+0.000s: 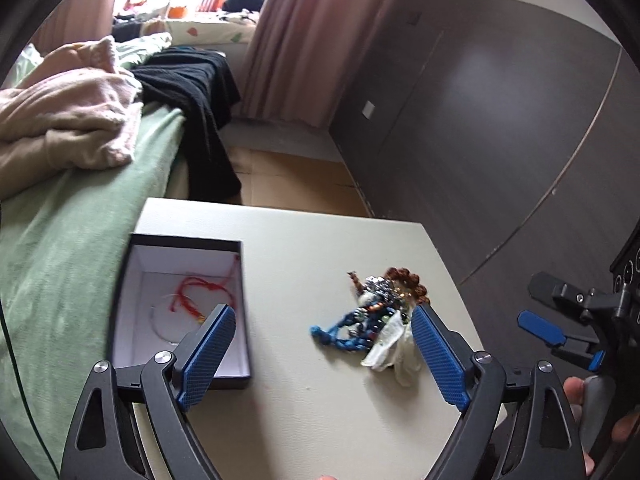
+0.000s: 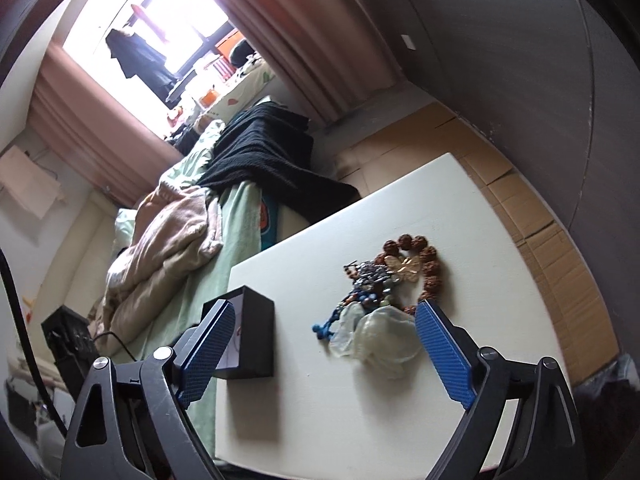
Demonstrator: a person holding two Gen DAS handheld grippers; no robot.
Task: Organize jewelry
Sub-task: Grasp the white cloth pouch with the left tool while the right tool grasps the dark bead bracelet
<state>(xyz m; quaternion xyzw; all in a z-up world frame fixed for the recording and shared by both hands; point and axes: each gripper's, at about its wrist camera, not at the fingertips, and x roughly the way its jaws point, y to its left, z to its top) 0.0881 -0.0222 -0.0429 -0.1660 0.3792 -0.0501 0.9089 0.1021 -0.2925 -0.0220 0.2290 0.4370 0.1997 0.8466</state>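
With both the left gripper (image 1: 324, 354) and right gripper (image 2: 324, 354) spread wide and empty, grasp the light, tangle-prone heap of beaded bracelets (image 2: 380, 292) by the stiff brown wooden-bead loop (image 2: 424, 256).

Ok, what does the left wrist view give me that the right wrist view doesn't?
Left wrist only: the black box's white interior holding a red cord bracelet, plus the right gripper, open. Right wrist only: a gold butterfly ornament inside the brown bead bracelet. Both: the tangled jewelry pile on the white table, box left of it.
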